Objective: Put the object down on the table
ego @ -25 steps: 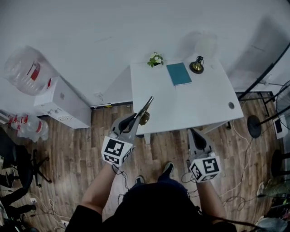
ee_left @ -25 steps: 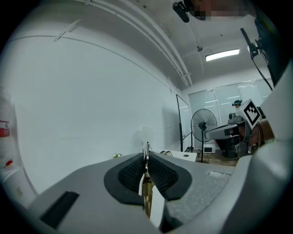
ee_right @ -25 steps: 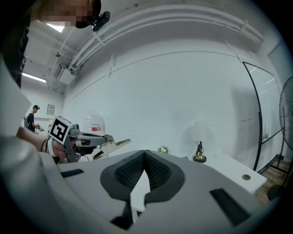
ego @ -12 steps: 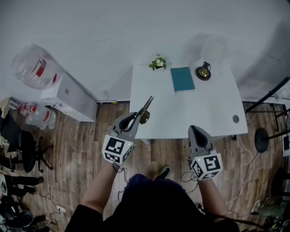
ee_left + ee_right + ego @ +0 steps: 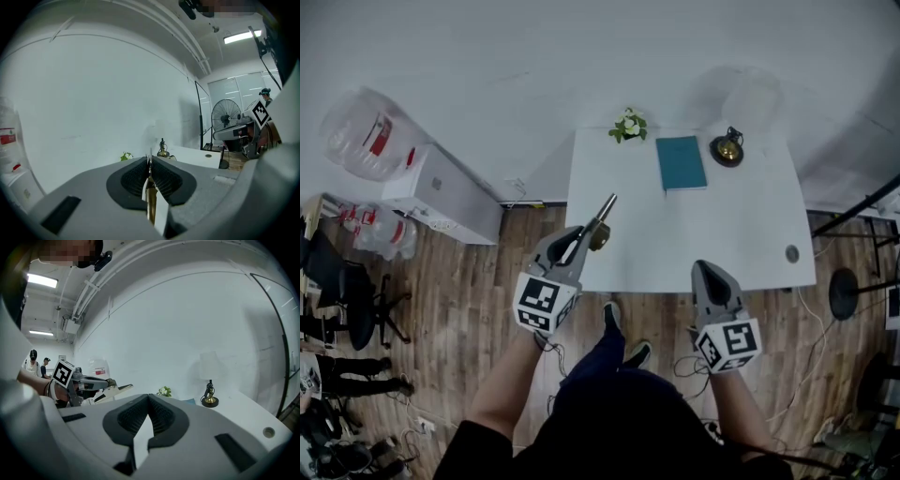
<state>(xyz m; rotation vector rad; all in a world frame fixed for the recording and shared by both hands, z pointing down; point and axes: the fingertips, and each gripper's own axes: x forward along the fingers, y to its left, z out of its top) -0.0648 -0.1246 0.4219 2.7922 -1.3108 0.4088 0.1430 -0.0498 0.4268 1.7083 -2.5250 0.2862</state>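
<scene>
Over the near left corner of the table (image 5: 722, 234), my left gripper (image 5: 573, 246) was clamped on the thin metal object (image 5: 605, 211). The jaws were almost together, with the blade pinched edge-on between the pads (image 5: 133, 176). It stuck out forward and up past the jaws, looked clear of the tabletop, and had a brass-coloured lump just ahead of the fingertips. My right gripper (image 5: 710, 270) was closed on nothing and hung short of the table's near edge.

Main risk as I judged it: the object was close to the table's left edge, so letting go there, or letting go high, could have sent it bouncing off onto the wood floor (image 5: 478, 300). The grip was on a narrow flat strip, so a quick tilt might have let it pivot or slide in the pads. That would have put the tip down first, to skid or scratch. Lower and further in seemed safer.

The book (image 5: 681, 162), plant (image 5: 628, 124) and lamp (image 5: 727, 148) sat well apart at the far side — little chance of hitting them unless I overshot.
</scene>
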